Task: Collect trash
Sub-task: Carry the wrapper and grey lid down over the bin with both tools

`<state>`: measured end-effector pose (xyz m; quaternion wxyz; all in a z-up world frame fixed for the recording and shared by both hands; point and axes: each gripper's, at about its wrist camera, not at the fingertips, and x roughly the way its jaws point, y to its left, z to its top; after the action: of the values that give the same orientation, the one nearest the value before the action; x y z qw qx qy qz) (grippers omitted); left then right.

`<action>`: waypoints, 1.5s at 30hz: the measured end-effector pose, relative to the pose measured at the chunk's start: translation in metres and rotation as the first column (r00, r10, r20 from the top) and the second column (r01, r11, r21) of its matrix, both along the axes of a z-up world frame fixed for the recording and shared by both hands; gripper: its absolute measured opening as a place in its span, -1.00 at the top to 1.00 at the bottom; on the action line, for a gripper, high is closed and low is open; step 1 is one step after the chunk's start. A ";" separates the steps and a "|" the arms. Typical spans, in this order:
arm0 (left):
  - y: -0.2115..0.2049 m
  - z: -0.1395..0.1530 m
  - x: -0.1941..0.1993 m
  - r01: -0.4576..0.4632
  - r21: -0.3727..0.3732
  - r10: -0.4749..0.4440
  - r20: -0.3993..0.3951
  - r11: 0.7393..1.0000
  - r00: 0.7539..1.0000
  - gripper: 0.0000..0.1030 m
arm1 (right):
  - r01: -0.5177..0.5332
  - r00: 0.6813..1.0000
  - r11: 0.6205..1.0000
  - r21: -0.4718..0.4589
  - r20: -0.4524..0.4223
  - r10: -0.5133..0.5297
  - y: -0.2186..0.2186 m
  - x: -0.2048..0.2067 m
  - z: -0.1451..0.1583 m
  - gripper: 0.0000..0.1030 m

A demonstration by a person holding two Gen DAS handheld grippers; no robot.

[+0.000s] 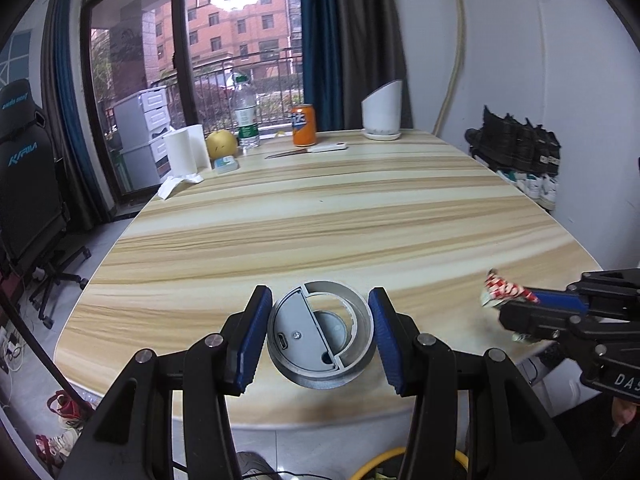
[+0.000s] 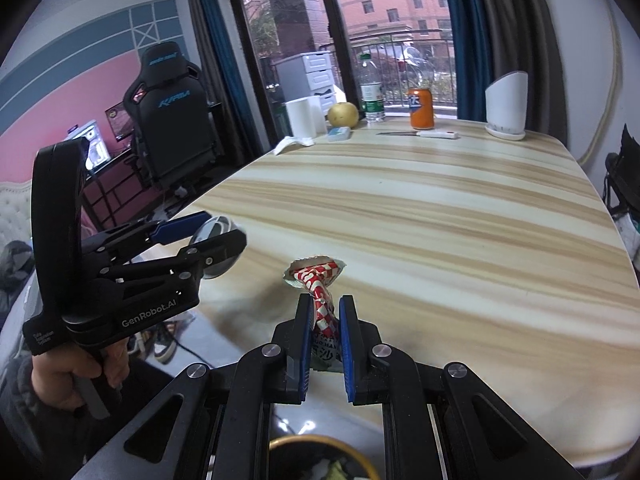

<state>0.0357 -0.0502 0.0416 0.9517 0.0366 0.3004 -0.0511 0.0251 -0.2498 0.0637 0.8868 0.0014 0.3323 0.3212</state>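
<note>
A: The right gripper has its pads pinched nearly together on the red-and-white wrapper, which sticks out ahead of the fingertips and hangs clear above the table. Only a thin crumpled neck is between the pads, so I'd guess it could slide out if the hand jerks

B: And the left gripper?

A: About half open, pads pressed on either side of a grey round tin, its open top facing the camera. It looks smooth and hard, so a tilt might let it slip or spill whatever is inside

B: Where does it all go?

A: A dark bin with a yellow rim sits right below the right gripper's fingers. Letting go too far forward would likely drop the wrapper on the table edge or floor instead
</note>
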 end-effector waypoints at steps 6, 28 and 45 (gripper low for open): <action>-0.004 -0.007 -0.021 0.041 0.000 -0.041 0.012 0.999 0.999 0.14 | -0.036 0.999 0.999 0.017 -0.007 0.036 -0.003 -0.029 -0.008 0.77; 0.002 -0.071 -0.089 0.077 -0.089 -0.083 -0.066 0.993 0.994 0.14 | -0.067 0.994 0.998 0.021 -0.088 0.069 -0.014 -0.099 -0.058 0.77; -0.023 -0.149 -0.091 0.085 -0.075 -0.104 -0.305 0.994 0.947 0.14 | -0.013 0.955 0.999 -0.044 -0.296 -0.001 0.001 -0.081 -0.151 0.77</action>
<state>-0.0552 -0.0731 -0.1076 0.8902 0.0136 0.4417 -0.1108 -0.0563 -0.2489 -0.0873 0.8259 0.0281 0.4684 0.3125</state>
